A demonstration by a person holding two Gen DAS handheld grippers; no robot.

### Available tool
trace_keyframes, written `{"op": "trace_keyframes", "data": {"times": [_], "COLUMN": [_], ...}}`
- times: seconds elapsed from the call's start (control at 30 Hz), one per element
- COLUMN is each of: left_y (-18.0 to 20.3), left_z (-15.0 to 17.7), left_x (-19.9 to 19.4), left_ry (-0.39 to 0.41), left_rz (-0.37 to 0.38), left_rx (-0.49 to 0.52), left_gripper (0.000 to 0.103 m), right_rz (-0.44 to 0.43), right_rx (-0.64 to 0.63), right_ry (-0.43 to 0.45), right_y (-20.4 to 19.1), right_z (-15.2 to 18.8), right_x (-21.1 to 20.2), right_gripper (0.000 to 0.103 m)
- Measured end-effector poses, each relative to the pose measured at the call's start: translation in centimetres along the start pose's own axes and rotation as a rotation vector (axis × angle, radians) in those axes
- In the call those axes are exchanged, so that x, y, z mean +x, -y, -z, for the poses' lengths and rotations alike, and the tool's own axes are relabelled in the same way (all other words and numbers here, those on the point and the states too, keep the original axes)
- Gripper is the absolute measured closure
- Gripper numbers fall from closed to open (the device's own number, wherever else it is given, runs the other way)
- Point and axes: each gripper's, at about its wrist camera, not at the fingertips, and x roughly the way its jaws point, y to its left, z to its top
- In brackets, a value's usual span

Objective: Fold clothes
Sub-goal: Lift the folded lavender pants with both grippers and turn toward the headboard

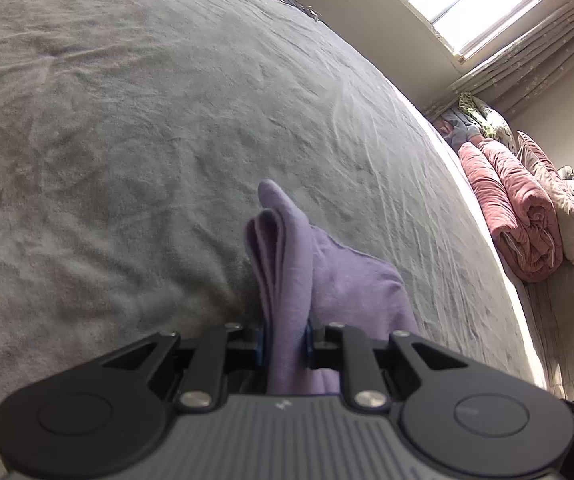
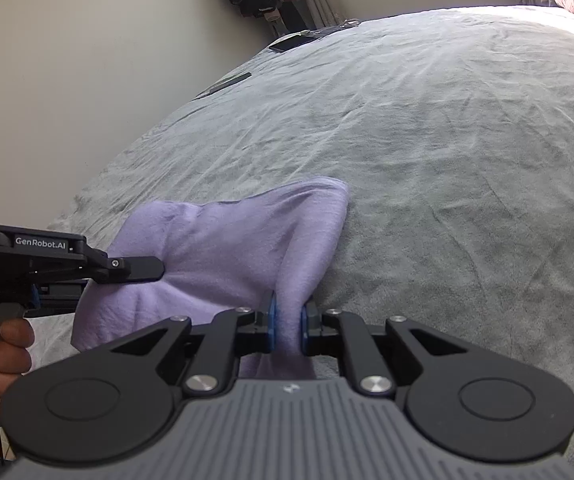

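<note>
Mid-fold: left tongs (image 1: 285,342) and right tongs (image 2: 287,330) each pinch a gathered edge of the soft lilac fleece garment (image 2: 223,248), bunched just above the grey bed cover (image 2: 447,160). Next, I'd guess: spread hands, tension, lay flat.

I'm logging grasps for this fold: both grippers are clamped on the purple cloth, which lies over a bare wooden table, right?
Not quite. Both the left gripper and the right gripper do have their jaws shut on the purple cloth, but it lies over a grey bedspread on a bed, not a bare wooden table. The right wrist view shows this most clearly.
</note>
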Motion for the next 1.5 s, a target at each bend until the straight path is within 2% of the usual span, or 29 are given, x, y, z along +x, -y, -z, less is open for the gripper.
{"op": "trace_keyframes", "data": {"times": [0.23,0.73,1.13,1.5], "left_y": [0.4,1.2,4.9,7.8], "left_z": [0.2,0.9,2.1,3.3], "left_x": [-1.0,-2.6,-2.1,-0.4], "left_ry": [0.023,0.045,0.048,0.010], "left_rz": [-0.036,-0.025,-0.019,0.002], "left_rx": [0.049,0.069,0.152,0.154], "left_gripper": [0.086,0.086,0.086,0.086], "right_rz": [0.031,0.069,0.117,0.150], "right_rx": [-0.040,-0.119,-0.109,-0.084], "right_ry": [-0.013,-0.006,0.009,0.035], "right_y": [-1.2,-2.6,-1.0,1.4], "right_z": [-0.2,-0.9,-0.9,-1.2], "right_x": [0.0,-1.2,-3.5,-6.3], "right_gripper": [0.091,0.091,0.091,0.091]}}
